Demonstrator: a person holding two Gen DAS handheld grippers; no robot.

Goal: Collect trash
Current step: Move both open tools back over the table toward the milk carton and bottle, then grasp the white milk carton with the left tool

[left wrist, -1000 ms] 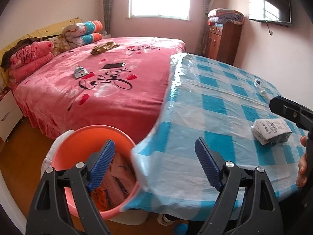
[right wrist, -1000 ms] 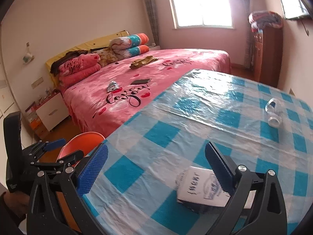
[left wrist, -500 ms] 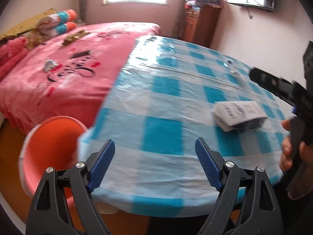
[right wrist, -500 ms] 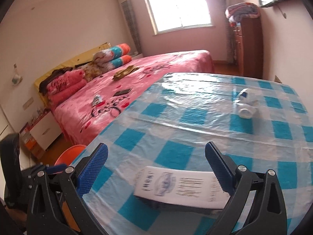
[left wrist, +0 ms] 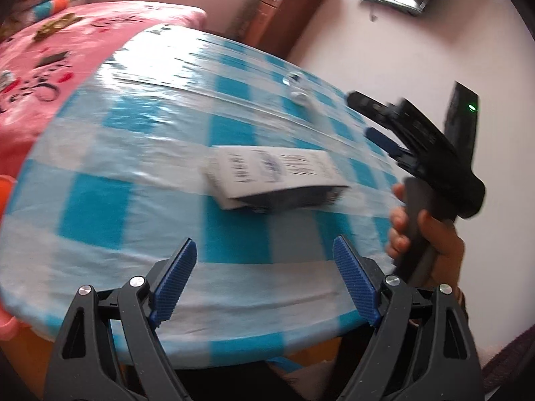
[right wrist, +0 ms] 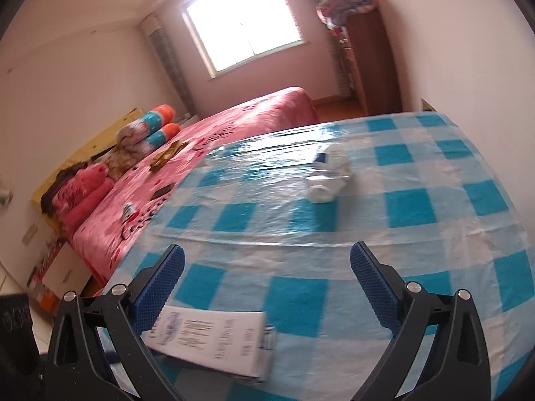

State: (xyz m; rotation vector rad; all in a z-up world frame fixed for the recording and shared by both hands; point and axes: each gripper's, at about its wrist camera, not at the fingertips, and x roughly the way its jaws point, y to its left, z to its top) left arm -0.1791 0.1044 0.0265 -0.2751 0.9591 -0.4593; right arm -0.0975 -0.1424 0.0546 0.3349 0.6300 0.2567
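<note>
A flattened white and dark carton (left wrist: 274, 173) lies on the blue checked table (left wrist: 133, 200). My left gripper (left wrist: 264, 280) hangs open over the table's near edge, short of the carton, with nothing between its fingers. A crushed clear plastic bottle (left wrist: 297, 90) lies farther back. In the right wrist view the carton (right wrist: 214, 337) sits low, just under the left finger. The bottle (right wrist: 329, 177) lies ahead, well beyond my open, empty right gripper (right wrist: 267, 287). A hand (left wrist: 421, 234) holds the right gripper (left wrist: 359, 113) at the table's right side.
A pink bed (right wrist: 200, 153) with pillows, a phone and small items stands left of the table. A wooden cabinet (right wrist: 367, 67) stands by the far wall. An orange bucket rim (left wrist: 5, 193) shows at the left edge. A wall runs close along the table's right side.
Both views have swung right, off the orange bucket and onto the table. The carton now lies closer ahead of the left gripper. The right gripper has passed over the carton toward the bottle.
</note>
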